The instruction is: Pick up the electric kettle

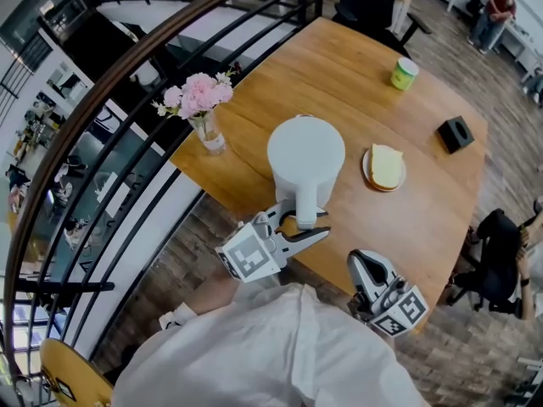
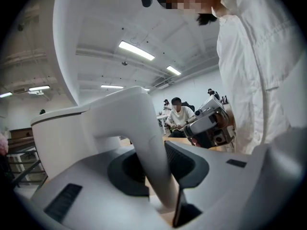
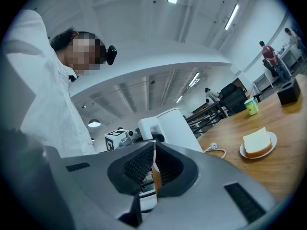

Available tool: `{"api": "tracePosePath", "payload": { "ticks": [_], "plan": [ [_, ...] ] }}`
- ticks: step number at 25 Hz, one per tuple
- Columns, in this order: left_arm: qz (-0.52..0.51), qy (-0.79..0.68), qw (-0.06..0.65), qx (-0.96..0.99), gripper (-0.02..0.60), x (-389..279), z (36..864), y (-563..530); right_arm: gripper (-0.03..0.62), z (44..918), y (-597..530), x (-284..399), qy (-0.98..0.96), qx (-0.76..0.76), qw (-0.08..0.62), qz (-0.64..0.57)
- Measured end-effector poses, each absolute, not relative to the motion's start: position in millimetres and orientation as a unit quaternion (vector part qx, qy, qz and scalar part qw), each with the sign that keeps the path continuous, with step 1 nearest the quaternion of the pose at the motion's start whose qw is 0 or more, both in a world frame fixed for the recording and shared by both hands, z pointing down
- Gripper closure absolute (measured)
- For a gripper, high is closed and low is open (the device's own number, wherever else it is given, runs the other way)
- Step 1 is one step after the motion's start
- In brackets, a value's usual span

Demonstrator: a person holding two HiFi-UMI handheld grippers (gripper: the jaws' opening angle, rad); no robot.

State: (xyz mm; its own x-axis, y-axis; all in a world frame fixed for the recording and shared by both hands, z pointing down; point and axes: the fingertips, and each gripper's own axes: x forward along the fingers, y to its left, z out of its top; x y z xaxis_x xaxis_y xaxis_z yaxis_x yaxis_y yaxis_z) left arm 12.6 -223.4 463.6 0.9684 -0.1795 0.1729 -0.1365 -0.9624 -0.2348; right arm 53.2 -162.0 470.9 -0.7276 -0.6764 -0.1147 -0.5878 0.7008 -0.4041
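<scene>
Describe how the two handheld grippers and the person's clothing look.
The left gripper and right gripper are light grey shells with black ribbed pads; each carries a white cube bearing black square markers. The person wears a loose white shirt.

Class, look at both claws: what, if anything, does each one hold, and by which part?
The left claw grips the white plastic electric kettle by its handle. The right claw is shut and empty.
</scene>
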Motion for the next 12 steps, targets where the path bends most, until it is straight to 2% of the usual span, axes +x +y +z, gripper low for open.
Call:
{"api": "tracePosePath", "payload": {
  "ticks": [12],
  "plan": [
    [-0.114,0.073,0.152,-0.979,0.472,16,417,-190,0.577,462,-152,55,0.915,-0.344,0.133,-0.164]
  ]
}}
